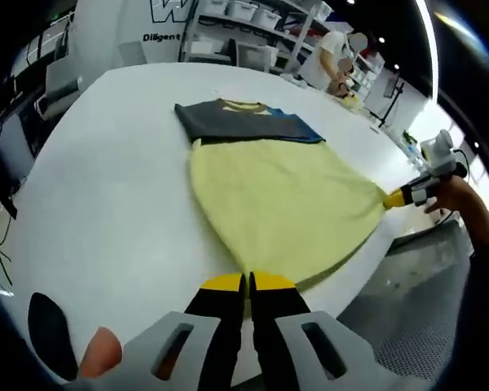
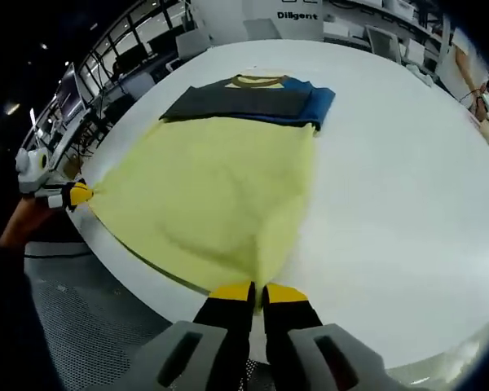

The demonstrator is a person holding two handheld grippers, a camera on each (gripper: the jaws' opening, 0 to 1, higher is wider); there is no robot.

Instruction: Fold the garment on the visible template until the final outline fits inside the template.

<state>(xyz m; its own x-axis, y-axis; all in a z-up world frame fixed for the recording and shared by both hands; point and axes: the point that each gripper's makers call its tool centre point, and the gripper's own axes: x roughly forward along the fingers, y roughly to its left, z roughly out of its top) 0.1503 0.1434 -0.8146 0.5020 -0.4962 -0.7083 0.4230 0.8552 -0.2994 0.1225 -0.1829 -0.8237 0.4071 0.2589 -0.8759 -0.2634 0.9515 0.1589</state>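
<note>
Both of my grippers, left (image 1: 246, 283) and right (image 2: 257, 291), pinch the yellow hem corners of the garment (image 1: 269, 183) lying on the white table (image 1: 106, 163), and I judge uneven pulling could skew the fold.

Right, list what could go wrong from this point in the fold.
1. Both grippers, left and right, pinch only the hem corners of the yellow garment; a corner could slip out as it is lifted.
2. The hem lies close to the table edge, so slack cloth may hang off the table.
3. The sleeves are already folded in; a pull might undo them.
</note>
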